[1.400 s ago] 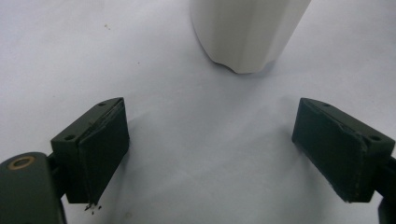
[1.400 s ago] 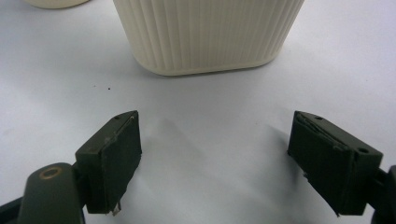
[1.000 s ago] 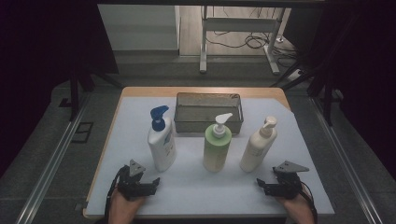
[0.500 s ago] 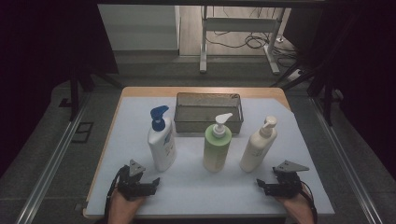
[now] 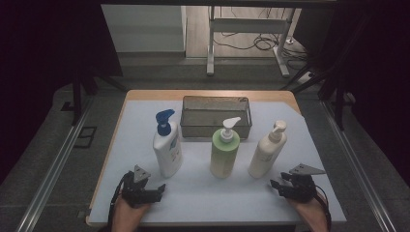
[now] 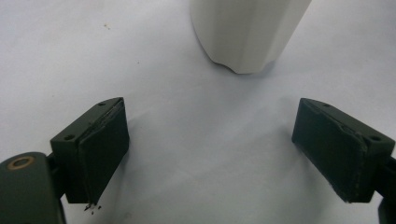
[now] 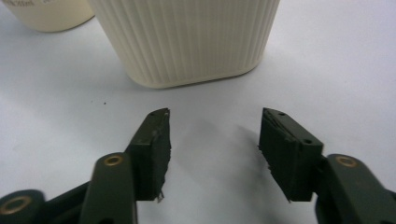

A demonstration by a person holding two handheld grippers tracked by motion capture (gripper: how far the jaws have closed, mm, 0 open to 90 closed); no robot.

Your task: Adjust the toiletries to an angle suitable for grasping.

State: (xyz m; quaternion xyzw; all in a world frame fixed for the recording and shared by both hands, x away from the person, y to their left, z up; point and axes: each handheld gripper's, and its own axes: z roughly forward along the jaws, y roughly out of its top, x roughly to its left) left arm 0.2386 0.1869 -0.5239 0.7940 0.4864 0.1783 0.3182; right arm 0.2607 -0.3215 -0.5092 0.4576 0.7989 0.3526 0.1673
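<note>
Both tools sitting at near edge of white-covered bench (image 5: 203, 198), nothing lifted yet.

Left tool (image 5: 153, 190) gaping wide, empty, facing white pump bottle with blue head (image 5: 167, 145).

Right tool (image 5: 276, 186) spread moderately, empty, facing ribbed cream pump bottle (image 5: 266, 151) just ahead.

Green pump bottle (image 5: 225, 150) standing between them, grey mesh basket (image 5: 216, 103) waiting empty behind.

All handling remaining, by look of it.
</note>
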